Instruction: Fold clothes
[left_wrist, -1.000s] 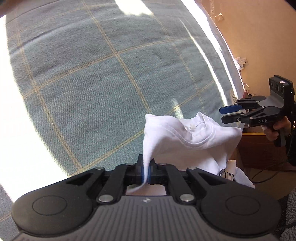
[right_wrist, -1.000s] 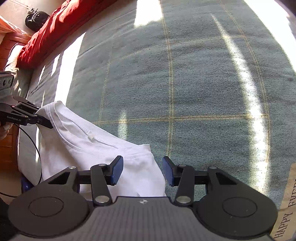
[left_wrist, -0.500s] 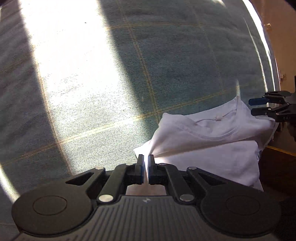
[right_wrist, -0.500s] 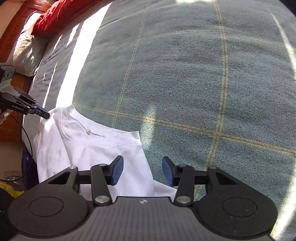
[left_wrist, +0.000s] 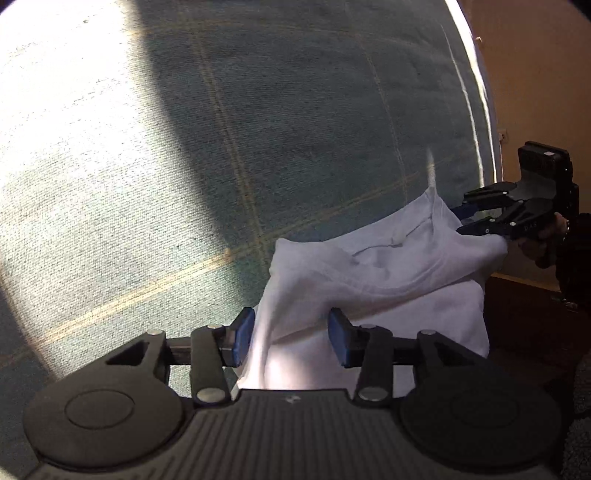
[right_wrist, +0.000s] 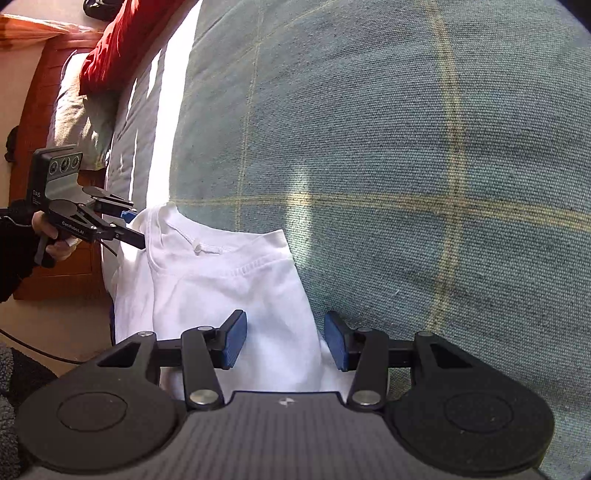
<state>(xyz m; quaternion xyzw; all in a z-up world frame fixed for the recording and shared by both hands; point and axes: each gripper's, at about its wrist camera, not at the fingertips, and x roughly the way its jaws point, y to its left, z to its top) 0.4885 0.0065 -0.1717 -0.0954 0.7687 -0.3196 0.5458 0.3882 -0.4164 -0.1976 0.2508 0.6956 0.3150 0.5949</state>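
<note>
A: Item one, left claw (left_wrist: 291, 338). State?

B: Spread wide, nothing pinched. Half a second earlier it was clamped on a corner of the white T-shirt (left_wrist: 373, 280); that corner has now been let go. A ridge of cloth is seen standing between the parted fingers, just ahead of them.

A: Item two, right claw (right_wrist: 284, 341).

B: Also spread, as it was recorded in both earlier views. The shirt's shoulder edge is seen directly ahead of it and between its fingers, not gripped.

A: Item three, the garment itself.

B: Collar end laid on the bed (right_wrist: 406, 147), ahead of both claws; the body is draped back over the bed's edge, below and behind them. A neck label is noted at the collar. Whether the hanging part is already doubled cannot be told, since it is hidden behind the claw bodies.

A: Bearing on the task?

B: The release is judged to mean the collar end has been set down for flattening; a finished fold is not shown.

A: Item four, surface and room.

B: Teal bedcover with thin yellow checks, crossed by sun bands. Left of the right claw: a red cushion (right_wrist: 122, 44) and wooden frame. Right of the left claw: a tan wall (left_wrist: 535, 74).
</note>
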